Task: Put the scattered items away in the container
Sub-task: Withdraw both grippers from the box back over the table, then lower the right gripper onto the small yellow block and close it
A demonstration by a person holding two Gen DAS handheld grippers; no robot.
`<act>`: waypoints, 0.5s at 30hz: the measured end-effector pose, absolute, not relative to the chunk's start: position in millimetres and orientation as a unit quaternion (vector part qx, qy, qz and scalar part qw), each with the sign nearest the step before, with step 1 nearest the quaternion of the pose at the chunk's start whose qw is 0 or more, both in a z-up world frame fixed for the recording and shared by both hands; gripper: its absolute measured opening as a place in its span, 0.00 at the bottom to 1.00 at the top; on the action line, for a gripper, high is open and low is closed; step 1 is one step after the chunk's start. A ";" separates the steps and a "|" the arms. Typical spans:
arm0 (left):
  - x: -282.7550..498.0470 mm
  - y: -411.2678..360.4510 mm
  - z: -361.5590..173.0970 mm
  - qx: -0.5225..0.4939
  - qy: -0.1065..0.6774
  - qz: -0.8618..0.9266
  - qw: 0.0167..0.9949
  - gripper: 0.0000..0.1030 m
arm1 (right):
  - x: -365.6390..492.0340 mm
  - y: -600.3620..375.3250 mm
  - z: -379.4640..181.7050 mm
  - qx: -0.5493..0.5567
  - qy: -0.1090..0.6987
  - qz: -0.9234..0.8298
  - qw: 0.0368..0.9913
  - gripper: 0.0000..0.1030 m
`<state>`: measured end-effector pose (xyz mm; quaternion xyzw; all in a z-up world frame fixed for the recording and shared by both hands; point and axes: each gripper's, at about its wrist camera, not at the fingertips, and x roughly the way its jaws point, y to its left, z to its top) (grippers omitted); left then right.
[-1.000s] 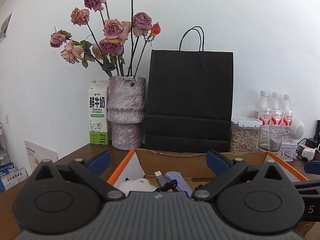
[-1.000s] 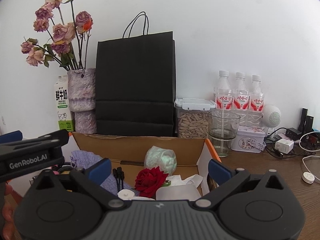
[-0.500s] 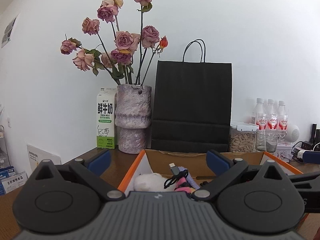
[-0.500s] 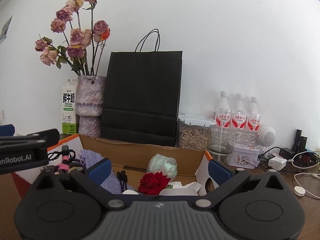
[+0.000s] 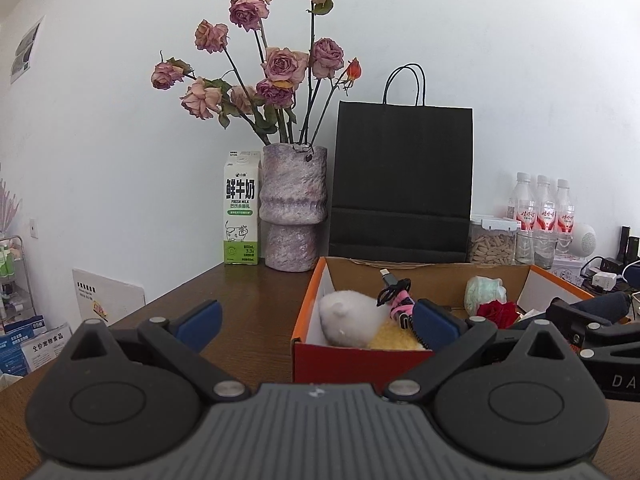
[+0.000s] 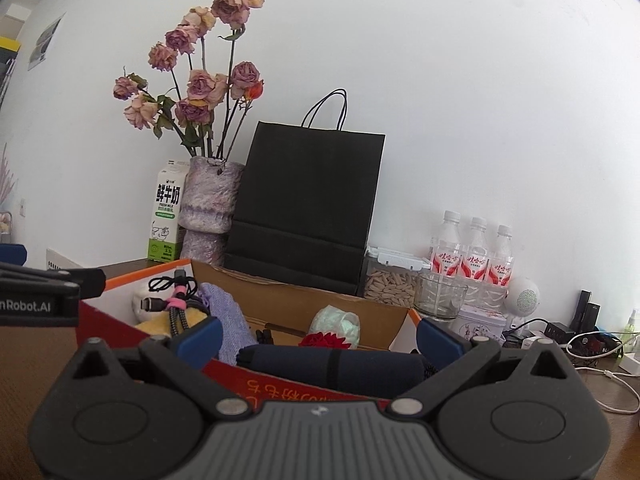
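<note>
An orange-and-red cardboard box stands on the brown table. It holds a white plush, a cable with a pink tie, a green bundle and a red rose. My left gripper is open and empty, just before the box's left front corner. My right gripper is open at the box's front wall. A dark navy roll lies crosswise between its fingers. Whether the pads touch the roll I cannot tell.
Behind the box stand a vase of dried roses, a milk carton and a black paper bag. Water bottles, a seed jar, a glass and tangled chargers and cables fill the right side.
Both grippers have drawn back from over the box toward the table's front. The navy roll has come into view between the right fingers. Jaw spread looks unchanged.
</note>
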<state>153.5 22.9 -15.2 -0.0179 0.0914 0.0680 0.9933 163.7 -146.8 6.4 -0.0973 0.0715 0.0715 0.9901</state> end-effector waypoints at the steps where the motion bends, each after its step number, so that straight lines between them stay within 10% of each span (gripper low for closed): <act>1: 150.7 23.9 -15.5 -0.018 0.092 0.070 0.993 1.00 | 159.8 -145.6 5.5 -0.102 0.070 0.073 0.990 1.00; 15: 139.6 41.0 -22.2 -0.027 0.150 0.071 0.986 1.00 | 146.6 -133.0 -11.0 -0.114 0.175 0.128 0.970 1.00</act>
